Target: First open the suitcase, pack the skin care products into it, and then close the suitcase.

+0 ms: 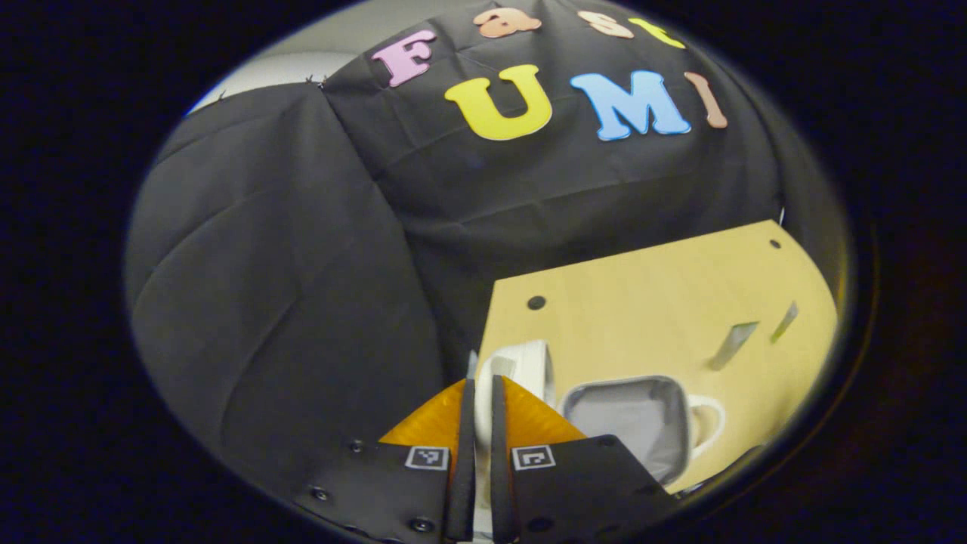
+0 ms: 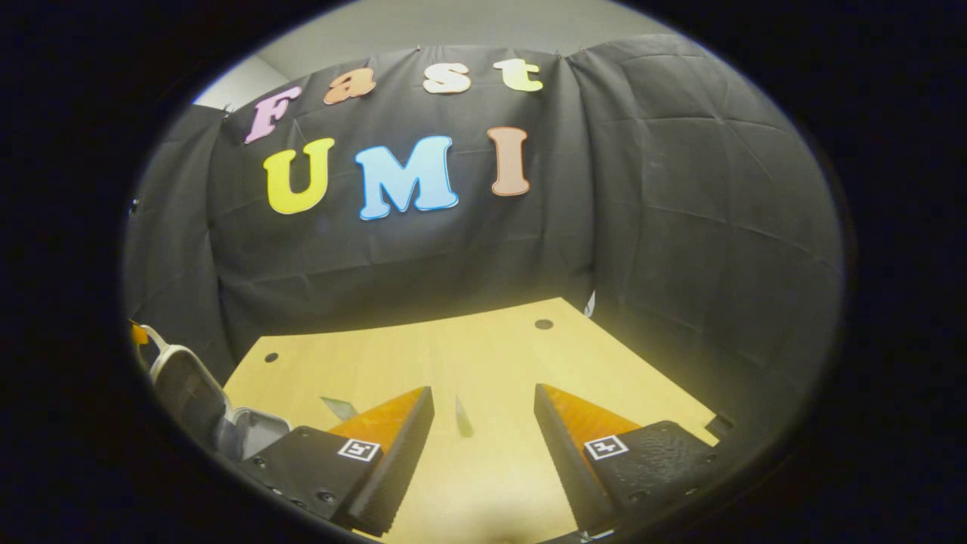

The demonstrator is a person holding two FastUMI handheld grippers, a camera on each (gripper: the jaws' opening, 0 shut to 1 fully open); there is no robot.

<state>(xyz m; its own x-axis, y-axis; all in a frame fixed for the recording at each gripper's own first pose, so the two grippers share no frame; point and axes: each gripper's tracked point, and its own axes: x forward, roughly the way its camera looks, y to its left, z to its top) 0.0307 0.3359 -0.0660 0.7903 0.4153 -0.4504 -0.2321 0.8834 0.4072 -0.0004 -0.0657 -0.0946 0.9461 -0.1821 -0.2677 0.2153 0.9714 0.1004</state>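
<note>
Left tongs (image 1: 477, 423) pinched, seemingly on suitcase lid (image 1: 521, 370) | right tongs (image 2: 483, 423) spread above table (image 2: 423, 355)

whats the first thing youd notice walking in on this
The open suitcase on the wooden table, near the table's left edge in the left gripper view: its grey-lined tray lies flat and its white lid stands up beside it. The left claw is nearly closed around the lid's edge. In the right gripper view, the right claw gapes wide over bare table, holding nothing.
</note>
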